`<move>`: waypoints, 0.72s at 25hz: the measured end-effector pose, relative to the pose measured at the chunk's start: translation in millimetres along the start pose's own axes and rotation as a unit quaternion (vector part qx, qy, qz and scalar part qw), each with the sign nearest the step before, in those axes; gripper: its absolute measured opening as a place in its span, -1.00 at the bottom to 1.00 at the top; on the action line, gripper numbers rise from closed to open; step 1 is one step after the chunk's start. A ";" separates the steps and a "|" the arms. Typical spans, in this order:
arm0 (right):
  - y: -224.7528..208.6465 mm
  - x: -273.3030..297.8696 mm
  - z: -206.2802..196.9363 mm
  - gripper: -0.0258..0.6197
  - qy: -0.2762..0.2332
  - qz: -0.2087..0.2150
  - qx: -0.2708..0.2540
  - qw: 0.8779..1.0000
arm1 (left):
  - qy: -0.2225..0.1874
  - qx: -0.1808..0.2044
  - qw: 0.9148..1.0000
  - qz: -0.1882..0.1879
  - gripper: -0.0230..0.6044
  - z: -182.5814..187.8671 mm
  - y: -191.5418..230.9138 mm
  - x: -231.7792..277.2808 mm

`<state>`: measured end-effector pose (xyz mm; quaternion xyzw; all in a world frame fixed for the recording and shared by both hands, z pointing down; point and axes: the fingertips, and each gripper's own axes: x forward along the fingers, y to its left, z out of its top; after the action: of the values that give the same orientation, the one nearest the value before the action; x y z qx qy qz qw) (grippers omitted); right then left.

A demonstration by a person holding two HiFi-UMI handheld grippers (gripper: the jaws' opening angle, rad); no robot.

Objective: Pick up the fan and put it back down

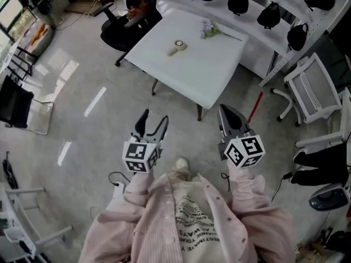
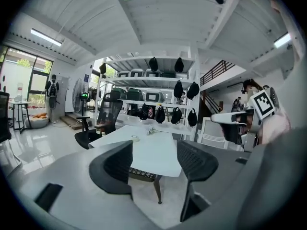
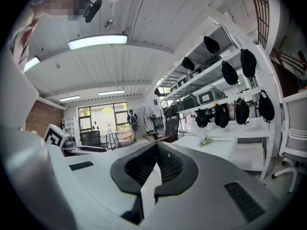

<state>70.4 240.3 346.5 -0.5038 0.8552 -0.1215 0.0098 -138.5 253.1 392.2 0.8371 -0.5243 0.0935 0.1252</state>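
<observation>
A small cream hand-held fan [image 1: 176,47] lies on the white table [image 1: 203,75], left of a sprig of pale flowers [image 1: 210,29]. Both grippers hang over the floor, short of the table's near corner. My left gripper [image 1: 155,116] is open with nothing between its fingers; in the left gripper view its tips [image 2: 153,159] frame the table [image 2: 158,155], with the fan [image 2: 135,138] far ahead. My right gripper [image 1: 224,108] is shut and empty, its pads meeting [image 3: 157,145]. The right gripper view shows the flowers [image 3: 206,139] but not the fan.
A black office chair [image 1: 129,21] stands at the table's far left side. Behind the table runs a white shelf [image 1: 285,43] with dark bags. A white chair [image 1: 310,92] sits to the right, a red rod [image 1: 255,107] leans near the table's corner, and a black folding chair [image 1: 16,106] is far left.
</observation>
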 end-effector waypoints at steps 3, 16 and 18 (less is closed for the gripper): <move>-5.0 18.4 -0.9 -0.92 -0.002 -0.009 0.007 1.000 | 0.003 -0.002 1.000 -0.003 -0.08 0.6 12.8 13.9; -22.8 80.1 -8.9 -0.92 0.010 -0.015 0.015 1.000 | 0.012 -0.004 1.000 -0.010 -0.08 3.7 51.1 62.0; -29.3 91.3 -8.0 -0.92 0.009 -0.016 0.018 1.000 | 0.011 -0.007 1.000 -0.010 -0.08 5.4 56.8 74.0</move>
<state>49.5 149.5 370.3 -0.5159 0.8448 -0.1415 0.0096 -157.5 164.3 414.7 0.8403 -0.5150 0.0978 0.1380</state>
